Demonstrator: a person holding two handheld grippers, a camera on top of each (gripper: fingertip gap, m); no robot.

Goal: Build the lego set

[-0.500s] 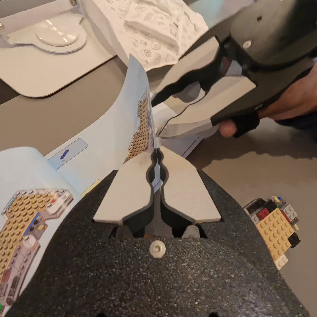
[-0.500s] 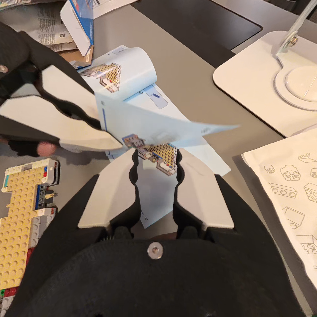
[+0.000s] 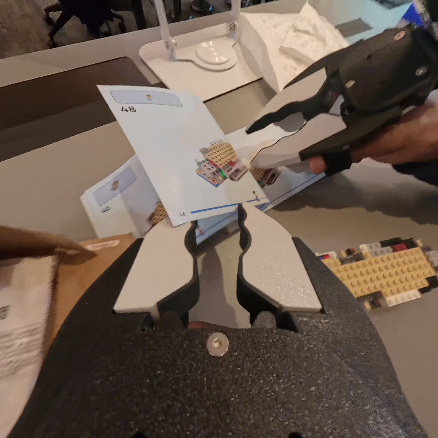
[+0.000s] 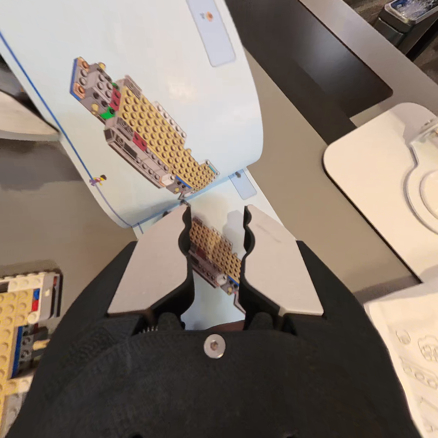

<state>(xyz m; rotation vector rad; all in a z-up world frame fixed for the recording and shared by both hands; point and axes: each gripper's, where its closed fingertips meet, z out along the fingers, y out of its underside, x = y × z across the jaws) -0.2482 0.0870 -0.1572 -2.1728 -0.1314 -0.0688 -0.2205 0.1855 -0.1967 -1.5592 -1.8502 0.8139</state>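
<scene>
The left gripper is held low at the centre of the left wrist view, its jaws parted with nothing pressed between the pads; a raised page of the instruction booklet stands just over the fingertips, its lower edge crossing them. The right gripper is seen at the upper right of that view, gripped by a hand, its fingers spread and its lower tip reaching the page's right edge; whether it touches cannot be told.

In the right wrist view the right gripper is pointed down over the open booklet, jaws wide and bare, the curled page filling the upper left. A white lamp base is shown at right. Only the left view shows a cardboard box at lower left. The brick model lies at right there, and at lower left in the right view.
</scene>
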